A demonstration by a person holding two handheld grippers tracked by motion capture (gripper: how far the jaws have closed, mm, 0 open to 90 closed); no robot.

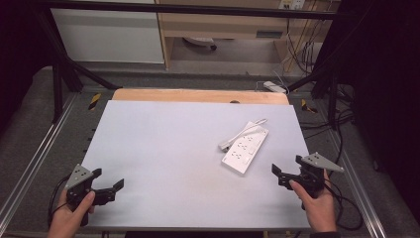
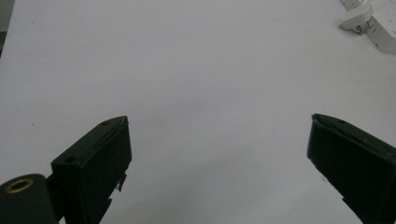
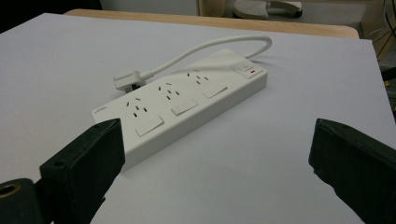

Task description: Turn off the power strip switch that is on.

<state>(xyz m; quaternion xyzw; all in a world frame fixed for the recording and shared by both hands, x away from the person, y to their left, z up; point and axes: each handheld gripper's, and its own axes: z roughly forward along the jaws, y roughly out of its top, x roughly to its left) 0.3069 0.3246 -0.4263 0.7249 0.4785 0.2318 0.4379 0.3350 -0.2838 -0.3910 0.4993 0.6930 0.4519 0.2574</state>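
A person sits at a table [image 1: 163, 148] covered by a pale grey-white sheet, holding a black two-jaw gripper in each hand. Seen from the high view, the left gripper [image 1: 110, 179] hovers over the near left corner of the table, its jaws spread wide with nothing between them. The right gripper [image 1: 286, 168] is at the near right edge, its jaws also wide apart and holding nothing. A white power strip [image 1: 245, 147] lies flat on the right half of the table, angled so one end points toward the right gripper and the other toward the far right corner. It is near the right gripper but not touching it. In the right gripper view, the power strip [image 3: 187, 100] shows three sockets in a row, each with its own white rocker switch, and a main switch with a red mark at its far end. Its short white cable [image 3: 205, 49] curls back alongside it, ending in a white plug [image 3: 128, 80] lying just beside the strip.
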